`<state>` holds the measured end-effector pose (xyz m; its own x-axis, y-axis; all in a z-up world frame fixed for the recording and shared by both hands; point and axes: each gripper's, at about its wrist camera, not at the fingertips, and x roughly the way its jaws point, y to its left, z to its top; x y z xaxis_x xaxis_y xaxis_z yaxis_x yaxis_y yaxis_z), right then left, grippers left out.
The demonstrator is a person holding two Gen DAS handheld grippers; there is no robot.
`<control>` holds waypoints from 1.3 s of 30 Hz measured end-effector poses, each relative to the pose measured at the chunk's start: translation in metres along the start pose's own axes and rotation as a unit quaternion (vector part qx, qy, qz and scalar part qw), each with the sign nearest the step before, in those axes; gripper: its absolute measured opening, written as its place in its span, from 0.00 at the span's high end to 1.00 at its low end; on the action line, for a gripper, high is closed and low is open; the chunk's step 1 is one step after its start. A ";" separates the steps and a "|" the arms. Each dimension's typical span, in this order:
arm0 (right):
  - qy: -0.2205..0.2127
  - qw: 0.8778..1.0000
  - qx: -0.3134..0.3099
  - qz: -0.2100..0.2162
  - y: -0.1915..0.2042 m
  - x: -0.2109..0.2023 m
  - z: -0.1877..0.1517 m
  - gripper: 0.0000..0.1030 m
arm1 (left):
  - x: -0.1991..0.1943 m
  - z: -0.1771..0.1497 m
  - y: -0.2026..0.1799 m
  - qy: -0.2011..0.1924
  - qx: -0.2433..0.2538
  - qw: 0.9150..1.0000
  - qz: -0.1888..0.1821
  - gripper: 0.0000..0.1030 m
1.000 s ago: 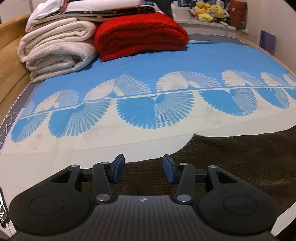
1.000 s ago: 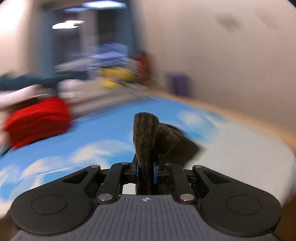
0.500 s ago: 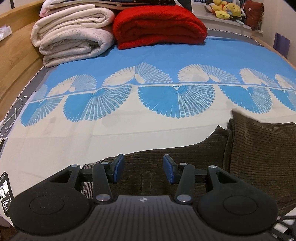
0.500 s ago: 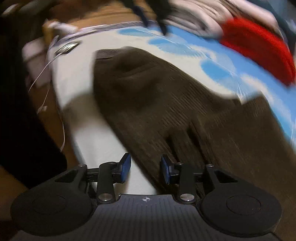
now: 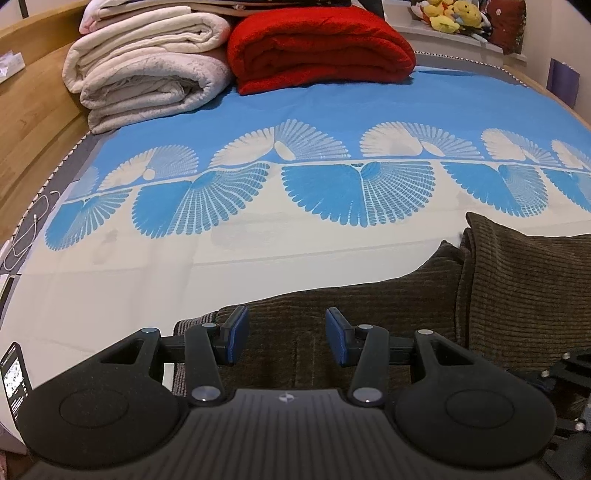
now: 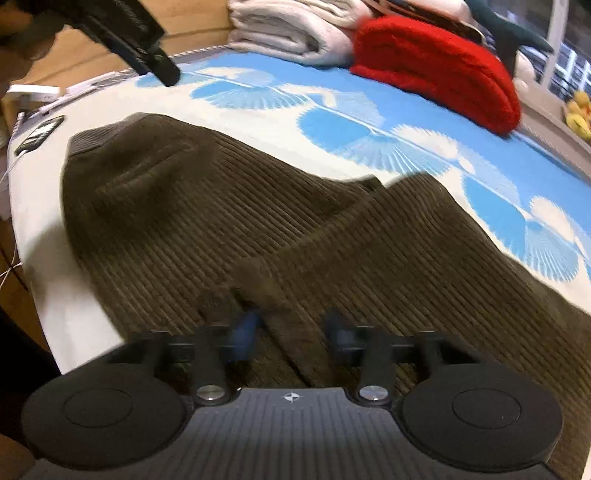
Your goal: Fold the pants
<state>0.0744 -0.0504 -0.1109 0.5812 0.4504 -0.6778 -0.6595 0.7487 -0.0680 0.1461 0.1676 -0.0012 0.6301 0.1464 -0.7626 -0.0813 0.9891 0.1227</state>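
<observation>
The bed (image 5: 258, 266) fills most of both views, covered with a sheet that is blue at the top and cream lower down, with a band of fan shapes between. In the upper left of the left wrist view lie folded cream blankets (image 5: 147, 70), and just beside them a folded red blanket (image 5: 317, 44). A wooden bed frame (image 5: 33, 118) runs along the left edge. Yellow soft toys (image 5: 454, 14) sit on a ledge in the upper right. A phone (image 5: 14, 376) with a lit screen is at the lower left edge, partly cut off.

The brown corduroy pants (image 6: 207, 221) lie flat on the cream part of the sheet, one part folded over on the right side.

The left gripper (image 5: 284, 336) hovers over the pants with its fingers apart and nothing between them. The right gripper (image 6: 291, 332) is blurred; its jaws are closing, with a ridge of the pants between them, but the pads do not yet press it.
</observation>
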 end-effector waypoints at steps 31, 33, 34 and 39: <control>-0.055 0.983 -0.151 0.090 0.034 -0.057 -0.013 0.76 | -0.002 -0.001 0.000 0.001 -0.002 1.000 0.002 0.51; -0.011 0.984 -0.166 0.061 0.037 -0.044 -0.033 0.75 | -0.001 -0.001 -0.004 0.004 0.000 1.000 -0.002 0.51; -0.019 0.985 -0.162 0.060 0.035 -0.050 -0.034 0.75 | -0.002 -0.001 -0.006 0.003 0.004 1.000 -0.003 0.51; -0.093 0.994 -0.003 0.054 -0.031 -0.111 -0.021 0.58 | -0.001 0.001 -0.021 0.001 0.026 1.000 -0.008 0.51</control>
<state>0.0205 -0.1338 -0.0493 0.5850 0.6100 -0.5345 -0.7251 0.6886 -0.0077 0.1480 0.1465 -0.0028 0.6295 0.1312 -0.7658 -0.0313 0.9891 0.1438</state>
